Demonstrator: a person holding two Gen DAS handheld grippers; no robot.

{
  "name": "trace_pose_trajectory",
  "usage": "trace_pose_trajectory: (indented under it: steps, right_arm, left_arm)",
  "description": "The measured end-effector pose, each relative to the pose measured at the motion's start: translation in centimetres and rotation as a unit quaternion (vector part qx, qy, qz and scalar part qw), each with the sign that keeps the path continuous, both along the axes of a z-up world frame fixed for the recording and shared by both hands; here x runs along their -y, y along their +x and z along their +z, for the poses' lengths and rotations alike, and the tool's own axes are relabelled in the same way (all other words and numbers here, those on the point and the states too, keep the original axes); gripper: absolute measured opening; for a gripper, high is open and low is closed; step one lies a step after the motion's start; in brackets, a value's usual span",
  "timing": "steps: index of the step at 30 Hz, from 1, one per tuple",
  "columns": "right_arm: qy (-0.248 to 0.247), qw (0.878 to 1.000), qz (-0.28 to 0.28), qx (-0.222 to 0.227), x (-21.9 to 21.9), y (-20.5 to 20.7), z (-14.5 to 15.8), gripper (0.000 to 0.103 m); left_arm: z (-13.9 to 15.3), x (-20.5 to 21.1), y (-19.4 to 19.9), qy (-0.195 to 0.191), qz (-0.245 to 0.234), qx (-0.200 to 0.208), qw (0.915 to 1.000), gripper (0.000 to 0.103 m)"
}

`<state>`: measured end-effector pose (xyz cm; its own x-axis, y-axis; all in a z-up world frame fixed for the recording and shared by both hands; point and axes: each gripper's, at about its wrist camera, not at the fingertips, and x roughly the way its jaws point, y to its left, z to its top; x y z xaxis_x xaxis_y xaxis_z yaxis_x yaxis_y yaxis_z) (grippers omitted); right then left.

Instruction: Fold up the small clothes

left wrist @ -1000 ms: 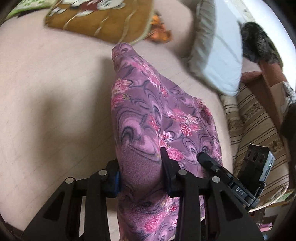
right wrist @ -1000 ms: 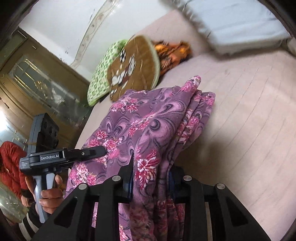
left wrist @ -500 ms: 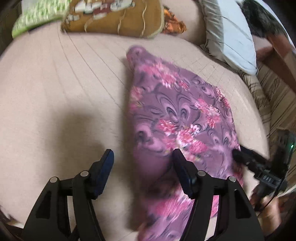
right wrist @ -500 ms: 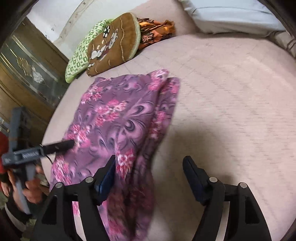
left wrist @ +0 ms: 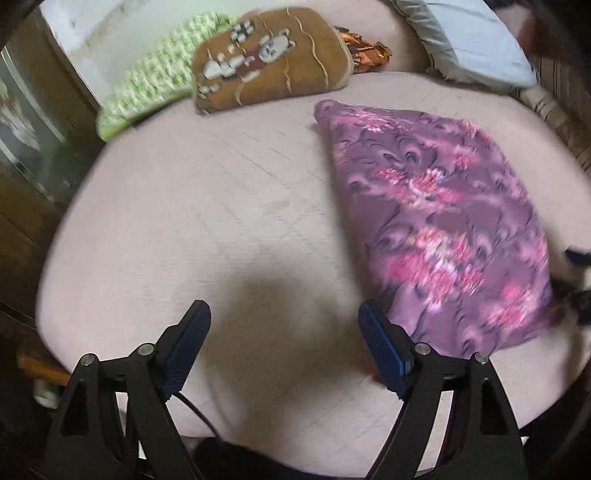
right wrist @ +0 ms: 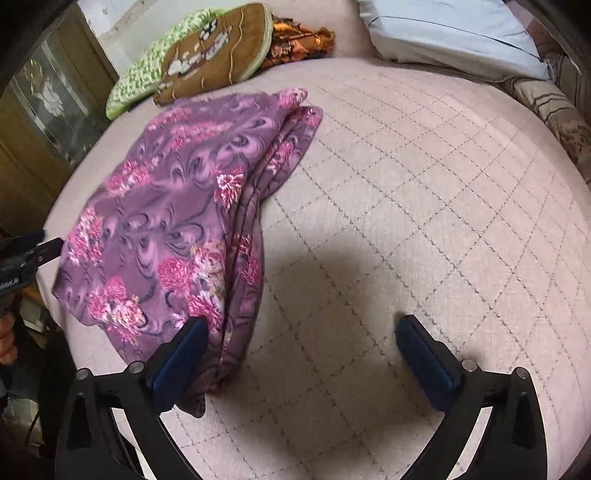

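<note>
A pale pink quilted bed [right wrist: 424, 206] fills both wrist views. At its far edge lie four other things: one green-and-white patterned cushion [left wrist: 147, 88], one brown cushion with a cartoon picture [left wrist: 269, 55] leaning partly over it, one crumpled orange patterned cloth [right wrist: 299, 40] tucked behind the brown cushion, and one light blue pillow [right wrist: 450, 33] toward the far right. A dark wooden cabinet with glass panels [right wrist: 40, 110] stands beside the bed on the left.

One purple floral garment [right wrist: 177, 221] lies folded flat on the bed, its stacked layered edges showing along its right side in the right wrist view. Nothing rests on top of it, and its far corner lies near the brown cushion.

The left tool [left wrist: 284, 343] hangs over bare mattress with its two blue-padded fingers spread wide apart, holding nothing. The garment [left wrist: 443, 229] lies to its right, with the near corner just beside the right finger; whether they touch is unclear because the view is blurred.

The right tool [right wrist: 299, 354] is also spread wide and holds nothing. Its left finger overlaps the garment's near right corner in the view, while its right finger sits over bare mattress, well apart from the cloth. Each tool casts a dark shadow on the bed ahead of it. At the far left edge of the right wrist view, part of the left tool's body and the person's hand show, blurred.
</note>
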<state>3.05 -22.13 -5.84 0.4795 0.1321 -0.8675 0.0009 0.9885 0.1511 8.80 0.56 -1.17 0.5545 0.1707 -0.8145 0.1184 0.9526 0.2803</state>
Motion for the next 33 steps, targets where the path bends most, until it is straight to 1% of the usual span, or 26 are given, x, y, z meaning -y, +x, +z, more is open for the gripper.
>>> trace_pose_trajectory:
  steps: [3,4,7,9,11,14,15,17,19,22,27,33]
  right_arm:
    - [-0.016,0.999,-0.01,-0.028,-0.1,0.2,1.0,0.103]
    - [-0.027,0.999,-0.011,-0.028,-0.4,0.0,1.5,0.103]
    - [-0.075,0.997,0.013,0.012,-1.9,-2.3,3.9,0.103]
    - [-0.113,0.992,0.043,0.026,-3.3,-4.2,5.1,0.103]
    - [-0.144,0.987,0.057,0.028,-4.5,-5.3,5.6,0.103]
    - [-0.17,0.983,0.065,0.031,-5.3,-6.5,6.1,0.103]
    - [-0.172,0.982,0.067,0.031,-5.5,-6.9,6.2,0.103]
    - [-0.171,0.982,0.07,0.037,-6.1,-7.7,6.4,0.103]
    - [-0.163,0.983,0.072,0.039,-6.5,-8.3,6.8,0.103]
    - [-0.166,0.982,0.077,0.044,-6.9,-9.0,7.1,0.103]
    - [-0.196,0.976,0.079,0.054,-7.5,-10.0,7.5,0.103]
    - [-0.2,0.975,0.077,0.053,-7.7,-10.0,7.4,0.103]
  left_arm:
    - [0.5,-0.4,-1.8,0.01,-0.011,0.013,0.9998,0.083]
    - [0.7,-0.6,-2.3,0.008,-0.014,0.015,0.9998,0.083]
    - [0.9,-0.9,-3.6,0.002,-0.02,0.017,0.9996,0.083]
    - [1.1,-0.6,-4.5,-0.004,-0.032,0.019,0.9993,0.083]
    - [1.2,0.1,-5.4,-0.016,-0.051,0.013,0.9985,0.083]
    - [1.1,1.0,-6.5,-0.057,-0.07,-0.016,0.9958,0.083]
    - [0.9,1.3,-6.9,-0.07,-0.072,-0.026,0.9946,0.083]
    - [0.8,1.7,-7.7,-0.077,-0.077,-0.031,0.9936,0.083]
    - [0.6,2.3,-8.5,-0.065,-0.089,-0.028,0.9935,0.083]
    - [0.4,2.9,-9.5,-0.049,-0.108,-0.024,0.9927,0.083]
    - [0.8,3.2,-10.4,-0.044,-0.122,-0.015,0.9915,0.083]
    - [1.2,4.1,-10.5,-0.044,-0.133,-0.011,0.99,0.083]
